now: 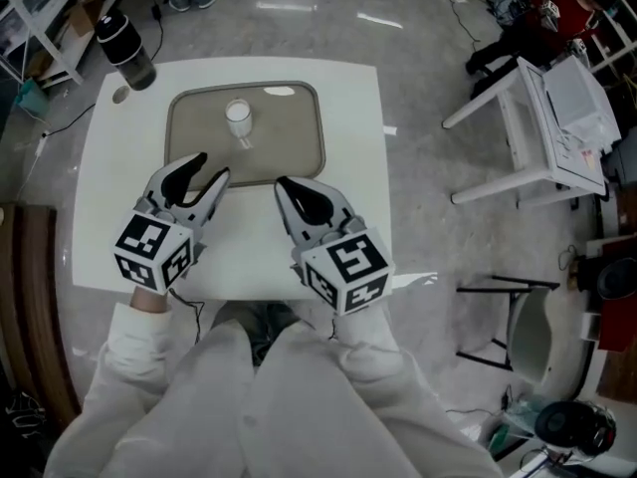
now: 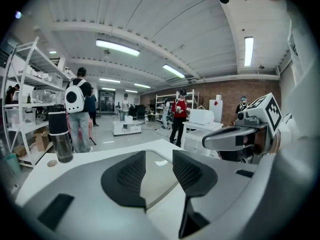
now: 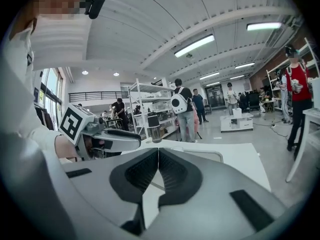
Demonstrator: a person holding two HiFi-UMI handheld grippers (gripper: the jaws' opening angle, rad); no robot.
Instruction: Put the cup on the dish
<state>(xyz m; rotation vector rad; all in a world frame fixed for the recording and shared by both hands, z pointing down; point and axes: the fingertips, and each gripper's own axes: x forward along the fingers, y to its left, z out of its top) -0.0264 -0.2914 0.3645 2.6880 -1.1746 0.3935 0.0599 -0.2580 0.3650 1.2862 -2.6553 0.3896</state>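
Observation:
A small white cup (image 1: pixel 239 119) stands upright on the far half of a grey-brown dish (image 1: pixel 194 142), a shallow tray on the white table (image 1: pixel 249 247). Both grippers hover over the table at the dish's near edge, well short of the cup. My left gripper (image 1: pixel 213 167) points at the dish's near left corner. Its jaws (image 2: pixel 159 170) stand apart with nothing between them. My right gripper (image 1: pixel 281 182) lies beside it at the dish's near rim, its fingertips (image 3: pixel 158 154) touching and holding nothing. The cup is hidden in both gripper views.
A dark bottle with a black cap (image 1: pixel 126 51) stands at the table's far left corner, with a small round disc (image 1: pixel 120 95) beside it. A white stand (image 1: pixel 537 127) sits on the floor to the right. People stand among shelves in the background.

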